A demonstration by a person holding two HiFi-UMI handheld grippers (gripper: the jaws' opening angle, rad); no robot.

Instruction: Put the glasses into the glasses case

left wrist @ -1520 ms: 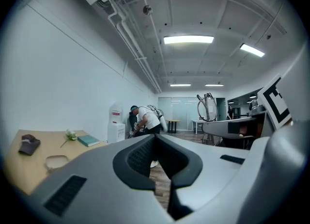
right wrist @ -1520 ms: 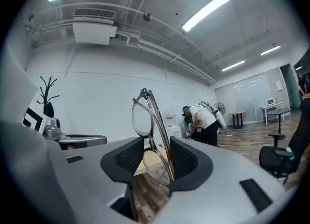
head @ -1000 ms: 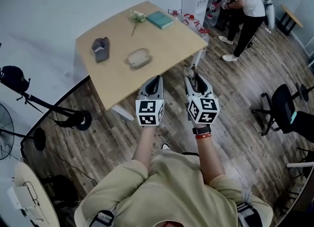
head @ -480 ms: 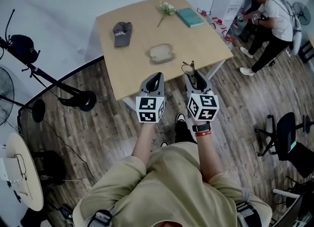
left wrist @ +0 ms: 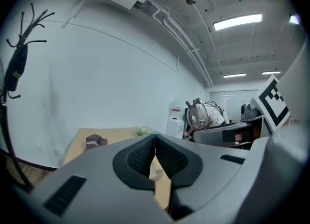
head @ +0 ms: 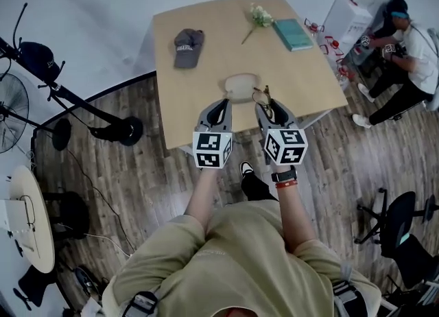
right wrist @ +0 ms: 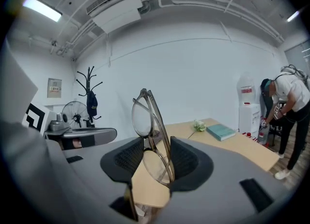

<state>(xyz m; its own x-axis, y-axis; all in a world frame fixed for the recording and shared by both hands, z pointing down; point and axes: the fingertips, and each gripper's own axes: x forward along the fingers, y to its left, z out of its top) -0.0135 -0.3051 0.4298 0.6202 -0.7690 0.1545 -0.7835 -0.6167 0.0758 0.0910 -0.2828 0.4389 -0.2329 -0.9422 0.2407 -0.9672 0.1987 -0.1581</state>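
Your right claw (right wrist: 156, 146) grips the glasses (right wrist: 149, 119) on end, one lens above the other, long axis 12-to-6. Your left claw (left wrist: 154, 139) is closed and empty. The glasses case (head: 240, 87) lies at 12 o'clock, just inside the surface's (head: 212, 55) near edge, with bare top beyond it.

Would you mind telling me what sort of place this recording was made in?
Most likely an office or workroom: a wooden table, a water dispenser by the wall and a wheeled office chair.
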